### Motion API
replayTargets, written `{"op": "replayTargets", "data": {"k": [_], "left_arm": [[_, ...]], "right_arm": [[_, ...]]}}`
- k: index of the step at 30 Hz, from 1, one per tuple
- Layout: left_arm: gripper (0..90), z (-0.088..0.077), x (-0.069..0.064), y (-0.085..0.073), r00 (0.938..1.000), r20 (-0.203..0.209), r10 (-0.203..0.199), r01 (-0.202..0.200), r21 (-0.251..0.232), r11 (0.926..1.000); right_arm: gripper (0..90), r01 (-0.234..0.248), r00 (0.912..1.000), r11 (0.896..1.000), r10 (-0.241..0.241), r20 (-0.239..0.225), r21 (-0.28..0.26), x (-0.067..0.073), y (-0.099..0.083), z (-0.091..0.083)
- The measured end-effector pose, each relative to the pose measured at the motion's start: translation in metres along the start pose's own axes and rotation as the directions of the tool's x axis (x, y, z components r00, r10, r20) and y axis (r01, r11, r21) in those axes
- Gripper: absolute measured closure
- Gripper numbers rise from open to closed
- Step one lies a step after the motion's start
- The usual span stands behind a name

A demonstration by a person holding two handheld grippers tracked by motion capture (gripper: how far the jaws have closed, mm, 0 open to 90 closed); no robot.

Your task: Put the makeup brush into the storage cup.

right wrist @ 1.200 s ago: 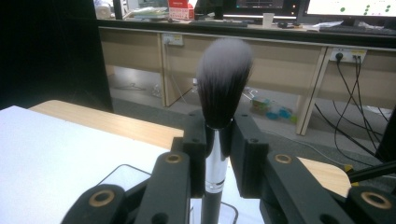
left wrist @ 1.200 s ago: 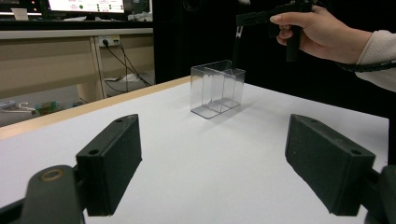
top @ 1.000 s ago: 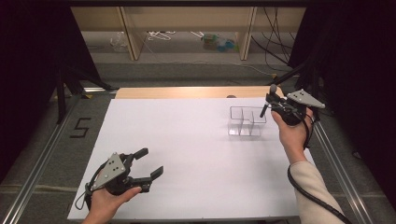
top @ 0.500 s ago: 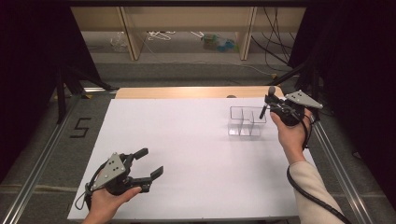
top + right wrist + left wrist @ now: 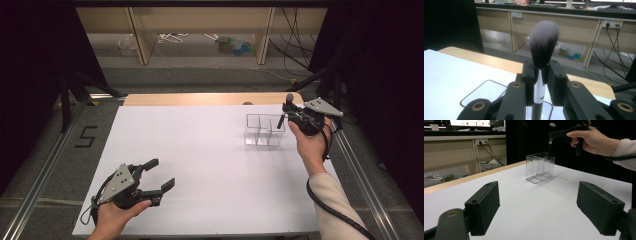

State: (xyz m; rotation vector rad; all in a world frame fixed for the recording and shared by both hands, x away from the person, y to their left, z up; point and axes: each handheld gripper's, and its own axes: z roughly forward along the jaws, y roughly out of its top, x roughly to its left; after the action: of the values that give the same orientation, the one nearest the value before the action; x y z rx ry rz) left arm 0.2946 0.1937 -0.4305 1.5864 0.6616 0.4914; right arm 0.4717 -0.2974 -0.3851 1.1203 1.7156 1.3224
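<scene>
Brush [image 5: 543, 45]: clamped upright by its handle in the right gripper [image 5: 541, 75], handle tip just above the clear box [image 5: 264, 130]. Judged remaining: lower it in, release. Left gripper [image 5: 159, 175] rests apart, jaws spread, empty.

A black numeral 5 [image 5: 86, 136] is marked on the grey floor beside the table [image 5: 200, 150]'s left edge. Beyond its far edge, cables [image 5: 295, 45] are seen hanging near wooden shelving [image 5: 140, 35].
</scene>
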Motion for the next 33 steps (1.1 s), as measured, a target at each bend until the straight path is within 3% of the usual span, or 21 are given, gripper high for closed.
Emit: {"op": "replayTargets", "data": {"k": [2,5,13,14,16,17,21,26,27,31,33], "left_arm": [[18.3,-0.0003,0.0000,0.0001,1.0000,-0.001,0.001,-0.001,0.001,1.0000],[18.3,-0.0002,-0.0001,-0.0001,1.0000,-0.003,-0.007,0.007,-0.001,1.0000],[18.3,0.0000,-0.0001,-0.0001,1.0000,-0.003,-0.006,0.006,-0.001,1.0000],[18.3,0.0001,-0.0012,-0.0005,0.9996,-0.006,-0.026,0.026,-0.002,0.9997],[18.3,0.0001,-0.0001,-0.0001,1.0000,-0.001,-0.008,0.008,-0.001,1.0000],[18.2,0.0002,-0.0011,-0.0005,0.9997,-0.005,-0.026,0.025,-0.002,0.9997],[18.2,0.0002,-0.0001,-0.0001,1.0000,0.002,-0.007,0.007,-0.002,1.0000],[18.3,0.0003,-0.0001,-0.0003,0.9999,-0.001,-0.011,0.011,-0.002,0.9999],[18.3,0.0003,-0.0011,-0.0006,0.9996,-0.006,-0.028,0.028,-0.003,0.9996],[18.2,0.0002,0.0000,-0.0003,1.0000,0.000,-0.009,0.009,-0.002,1.0000],[18.2,0.0002,-0.0007,-0.0003,0.9998,-0.002,-0.019,0.019,-0.002,0.9998]], "right_arm": [[77.7,0.005,1.0000,1.000,-0.005,0.002,0.020,0.0001,0.0005,-0.0003],[77.7,0.003,1.0000,1.000,-0.003,-0.003,0.002,0.0011,-0.0002,0.0020],[77.7,-0.008,1.0000,1.000,0.009,-0.004,0.021,0.0015,-0.0021,0.0025],[77.7,0.002,1.0000,1.000,-0.002,0.000,0.023,0.0005,-0.0021,0.0027],[77.7,0.002,1.0000,1.000,-0.002,-0.001,0.012,0.0003,-0.0029,0.0036],[77.7,0.002,1.0000,1.000,-0.002,0.003,0.012,0.0002,-0.0032,0.0037],[77.7,0.001,1.0000,1.000,-0.001,-0.001,0.031,0.0000,-0.0036,0.0035],[77.6,0.006,1.0000,1.000,-0.006,-0.001,0.025,-0.0005,-0.0051,0.0047],[77.6,0.005,1.0000,1.000,-0.005,0.000,0.026,-0.0006,-0.0054,0.0048],[77.7,0.000,1.0000,0.999,0.000,0.000,0.045,-0.0005,-0.0058,0.0044],[77.7,0.002,1.0000,0.999,-0.002,0.001,0.043,-0.0007,-0.0062,0.0047]]}}
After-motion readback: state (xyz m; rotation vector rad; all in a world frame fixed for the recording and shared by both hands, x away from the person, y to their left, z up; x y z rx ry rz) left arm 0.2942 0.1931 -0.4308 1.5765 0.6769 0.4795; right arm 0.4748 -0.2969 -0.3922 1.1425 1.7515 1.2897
